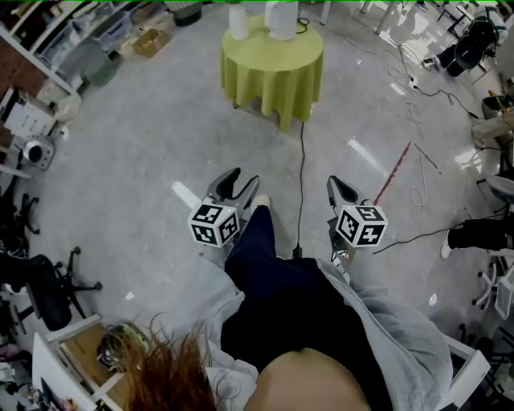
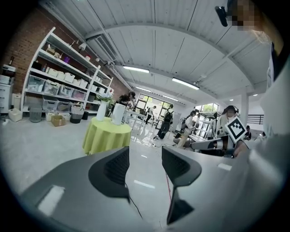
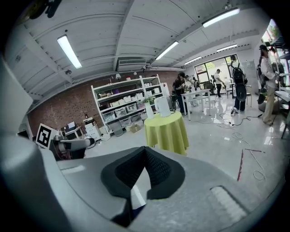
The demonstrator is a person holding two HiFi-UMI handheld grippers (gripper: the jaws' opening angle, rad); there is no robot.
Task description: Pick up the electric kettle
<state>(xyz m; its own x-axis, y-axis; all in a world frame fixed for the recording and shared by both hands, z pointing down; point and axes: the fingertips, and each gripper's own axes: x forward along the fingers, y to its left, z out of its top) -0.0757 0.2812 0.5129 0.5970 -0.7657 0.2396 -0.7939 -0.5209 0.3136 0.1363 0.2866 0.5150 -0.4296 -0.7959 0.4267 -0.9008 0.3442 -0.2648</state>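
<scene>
Left gripper (image 1: 241, 178) is open and empty, right gripper (image 1: 336, 184) pinched shut on nothing, kettle (image 1: 281, 18) sits at 12 o'clock on the tabletop (image 1: 273, 60).

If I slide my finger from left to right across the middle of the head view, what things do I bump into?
Black office chair → left gripper → black cable on the floor → right gripper.
</scene>
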